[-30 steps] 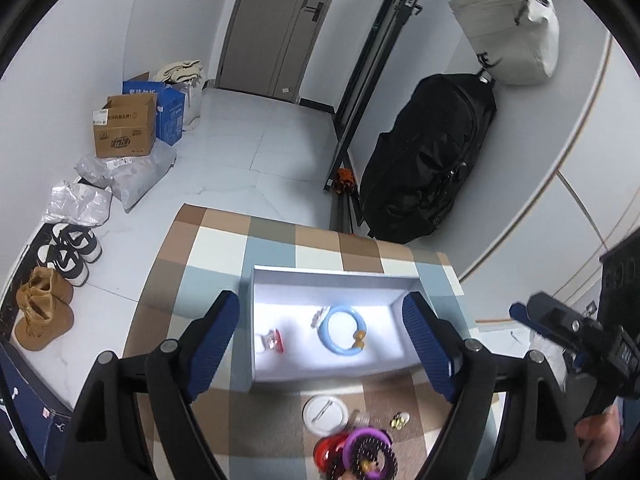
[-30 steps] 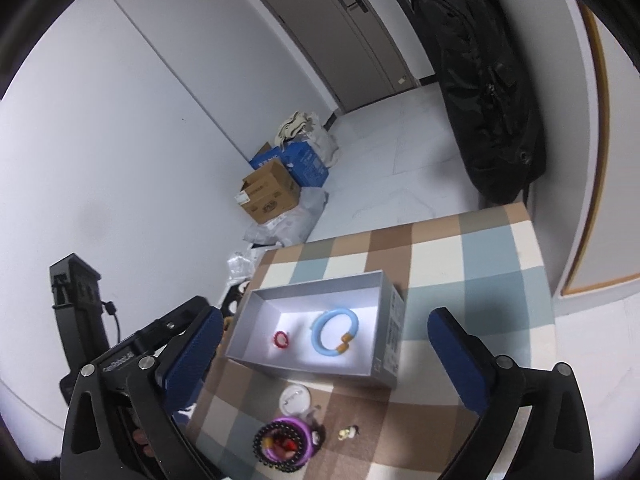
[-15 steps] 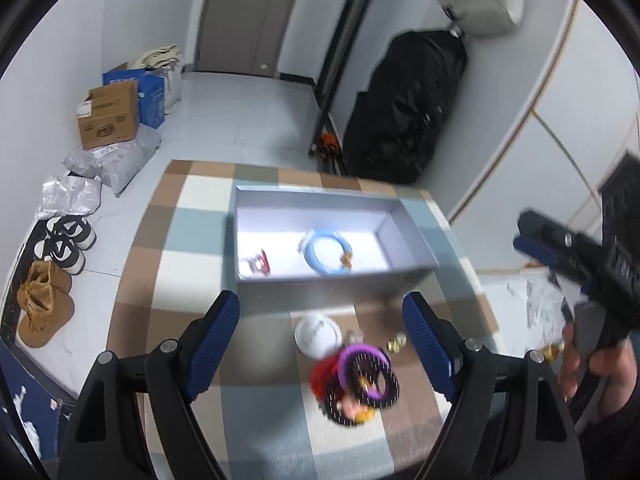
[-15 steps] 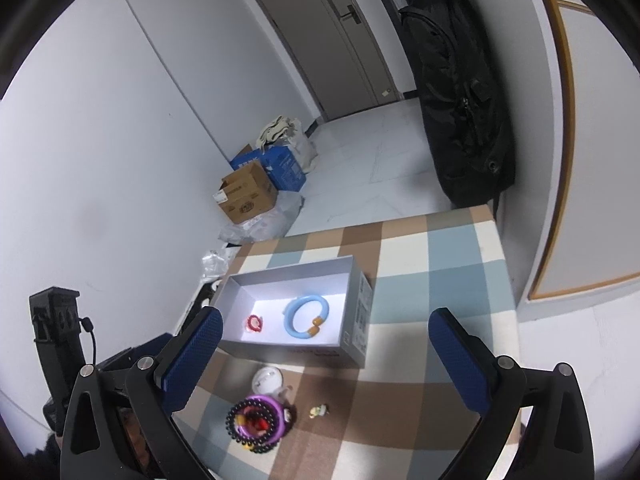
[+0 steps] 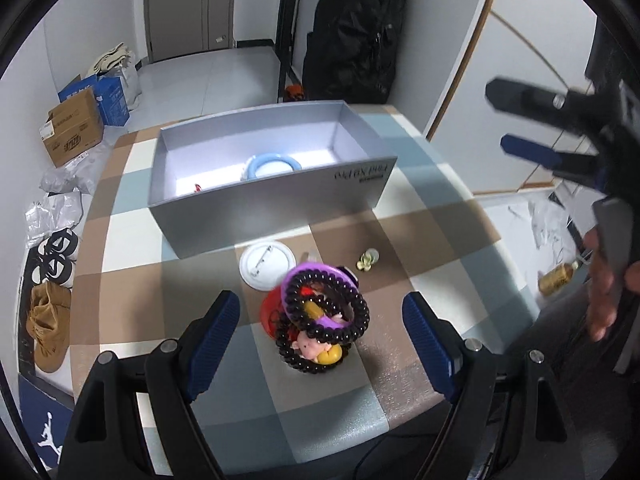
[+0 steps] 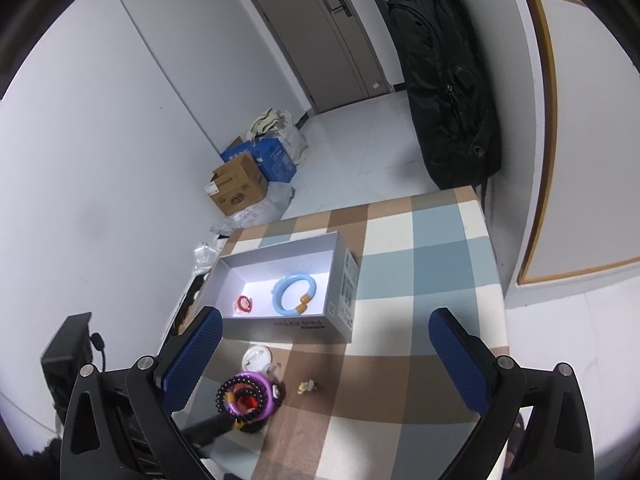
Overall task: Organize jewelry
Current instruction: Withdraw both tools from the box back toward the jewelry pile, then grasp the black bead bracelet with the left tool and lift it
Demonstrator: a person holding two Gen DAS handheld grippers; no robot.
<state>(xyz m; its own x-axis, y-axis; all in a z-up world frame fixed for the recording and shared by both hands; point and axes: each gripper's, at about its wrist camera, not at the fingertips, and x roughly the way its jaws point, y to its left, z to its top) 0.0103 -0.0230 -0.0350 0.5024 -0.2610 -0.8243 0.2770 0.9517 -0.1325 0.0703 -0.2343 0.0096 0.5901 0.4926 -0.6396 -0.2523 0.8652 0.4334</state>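
A pile of bracelets (image 5: 320, 316), dark beads over a purple ring and a red piece, lies on the checked table. My left gripper (image 5: 322, 336) hovers open just above it, one blue finger on each side, pads apart from it. Behind the pile stands an open grey box (image 5: 272, 204) holding a blue bracelet (image 5: 272, 164) and a small red ring (image 6: 244, 303). A white round badge (image 5: 266, 266) and a small yellow earring (image 5: 367, 261) lie between box and pile. My right gripper (image 6: 326, 360) is open over the table with nothing between its fingers; the pile (image 6: 248, 398) sits to its lower left.
The table's near edge (image 5: 360, 432) runs just below the pile. On the floor to the left are shoes (image 5: 48, 320) and cardboard boxes (image 5: 72, 132). A black bag (image 5: 352, 32) leans on the far wall. A hand (image 5: 604, 296) holds the right gripper at the right.
My left gripper pulled back from over the box, dropped and rolled, so the bracelet pile now lies between its fingers. The right gripper shifted only slightly.
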